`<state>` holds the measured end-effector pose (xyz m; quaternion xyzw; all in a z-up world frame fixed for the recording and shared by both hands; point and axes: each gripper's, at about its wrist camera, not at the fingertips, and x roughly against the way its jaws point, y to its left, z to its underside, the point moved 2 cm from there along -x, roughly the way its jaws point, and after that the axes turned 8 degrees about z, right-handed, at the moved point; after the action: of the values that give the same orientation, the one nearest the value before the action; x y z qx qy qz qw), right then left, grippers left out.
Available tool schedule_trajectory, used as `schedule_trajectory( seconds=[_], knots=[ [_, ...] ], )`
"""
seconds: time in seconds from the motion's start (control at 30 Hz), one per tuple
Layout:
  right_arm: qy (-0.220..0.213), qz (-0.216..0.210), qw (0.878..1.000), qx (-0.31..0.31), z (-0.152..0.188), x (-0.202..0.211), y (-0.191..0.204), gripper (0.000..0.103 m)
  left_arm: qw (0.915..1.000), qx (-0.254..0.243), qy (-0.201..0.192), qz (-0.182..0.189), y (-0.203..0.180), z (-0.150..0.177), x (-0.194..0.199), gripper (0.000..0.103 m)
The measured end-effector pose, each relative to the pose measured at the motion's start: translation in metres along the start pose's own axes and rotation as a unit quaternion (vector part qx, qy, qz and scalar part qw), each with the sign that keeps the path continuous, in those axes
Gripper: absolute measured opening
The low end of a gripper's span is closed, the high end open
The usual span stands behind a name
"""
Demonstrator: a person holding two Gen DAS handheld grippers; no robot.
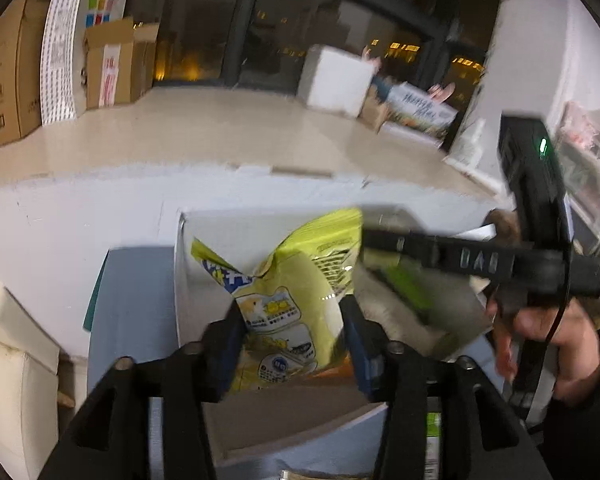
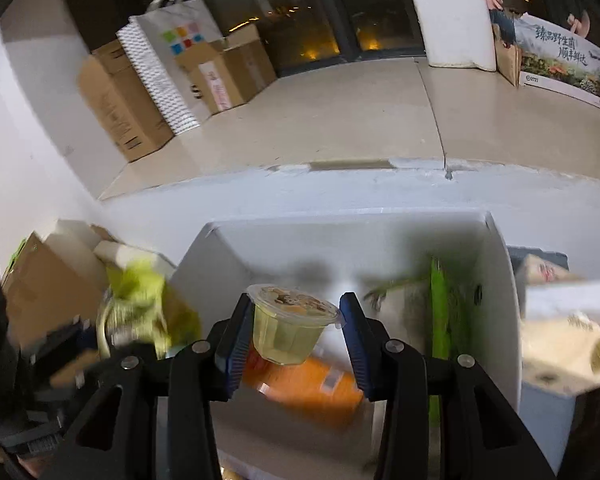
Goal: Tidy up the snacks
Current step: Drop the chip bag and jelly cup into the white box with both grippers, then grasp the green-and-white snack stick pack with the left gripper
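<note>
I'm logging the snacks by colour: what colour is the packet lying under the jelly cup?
Orange, seen best in the right wrist view: the packet lies below the jelly cup.

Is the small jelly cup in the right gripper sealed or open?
Sealed. The jelly cup has its printed film lid flat across the rim, with a small tab on one side. It stands upright between the right gripper's blue pads.

My left gripper [image 1: 294, 348] and right gripper [image 2: 296, 344]: black angular finger frames, silver round screws, blue ribbed pads. A thin black cable hangs beside my dark sleeve [image 1: 580, 432]
</note>
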<state>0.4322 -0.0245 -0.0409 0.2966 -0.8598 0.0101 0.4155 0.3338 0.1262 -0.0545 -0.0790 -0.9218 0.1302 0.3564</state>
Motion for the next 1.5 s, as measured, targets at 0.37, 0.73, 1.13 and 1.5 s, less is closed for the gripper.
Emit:
schedule_trajectory(
  seconds=[0.37, 0.73, 1.13, 1.5],
  knots=[
    [-0.013, 0.001, 0.999, -0.047, -0.017, -0.009, -0.017, 0.103, 0.9997, 0.014, 0.003, -0.021, 0.018, 0.009, 0.0, 0.103],
    [-0.059, -0.003, 0.998, -0.005, 0.01, 0.053, 0.006, 0.103, 0.9994, -0.022, -0.022, -0.013, -0.019, 0.032, 0.041, 0.103],
    [-0.091, -0.018, 0.996, -0.002, 0.111, 0.15, 0.014, 0.103, 0.9979, -0.045, -0.005, 0.047, -0.067, 0.088, 0.088, 0.103],
    [-0.092, 0.01, 0.995, -0.034, 0.205, 0.191, 0.002, 0.103, 0.9972, -0.033, 0.002, 0.068, -0.081, 0.133, 0.112, 0.103]
  ],
)
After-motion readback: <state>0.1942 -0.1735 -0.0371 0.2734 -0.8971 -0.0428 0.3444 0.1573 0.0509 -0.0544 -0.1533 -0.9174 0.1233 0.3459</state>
